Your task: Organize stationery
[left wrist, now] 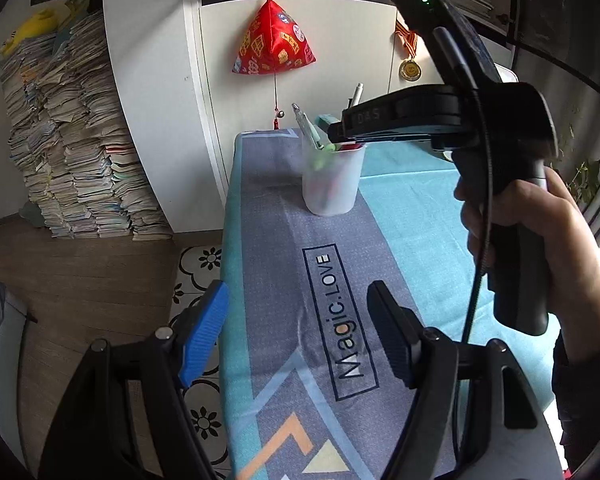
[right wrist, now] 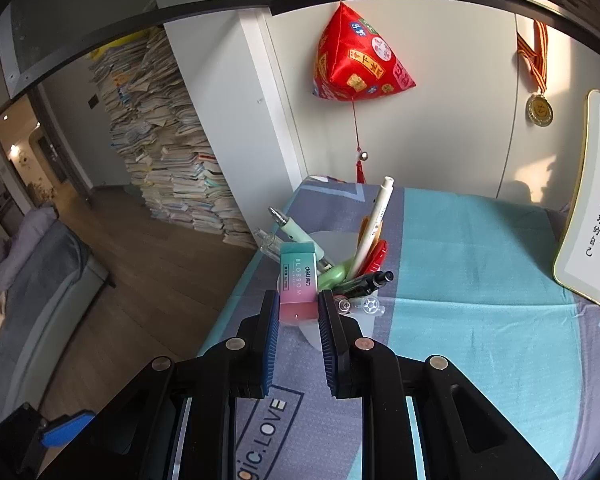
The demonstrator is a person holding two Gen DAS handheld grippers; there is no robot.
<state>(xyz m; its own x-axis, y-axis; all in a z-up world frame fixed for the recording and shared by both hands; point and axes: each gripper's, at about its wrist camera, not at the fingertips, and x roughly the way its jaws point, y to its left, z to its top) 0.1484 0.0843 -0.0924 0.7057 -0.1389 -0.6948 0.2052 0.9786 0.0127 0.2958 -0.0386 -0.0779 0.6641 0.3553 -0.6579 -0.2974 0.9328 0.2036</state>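
Observation:
A translucent white pen cup (left wrist: 330, 180) stands on the table near its far left edge, holding several pens. My right gripper (right wrist: 299, 312) is shut on a teal-and-pink eraser (right wrist: 298, 284) and holds it just above the cup's rim (right wrist: 332, 236). In the left wrist view the right gripper (left wrist: 340, 130) reaches over the cup from the right, with the eraser (left wrist: 326, 121) at its tip. My left gripper (left wrist: 296, 332) is open and empty, above the table's near part, well short of the cup.
The table has a grey and teal cloth (left wrist: 404, 208) printed "Magic.LOVE". Its left edge drops to the floor. A red pyramid ornament (right wrist: 356, 56) and a medal (right wrist: 539, 110) hang on the wall behind. A framed calligraphy board (right wrist: 592, 204) leans at the right. Stacked books (left wrist: 68, 140) stand at far left.

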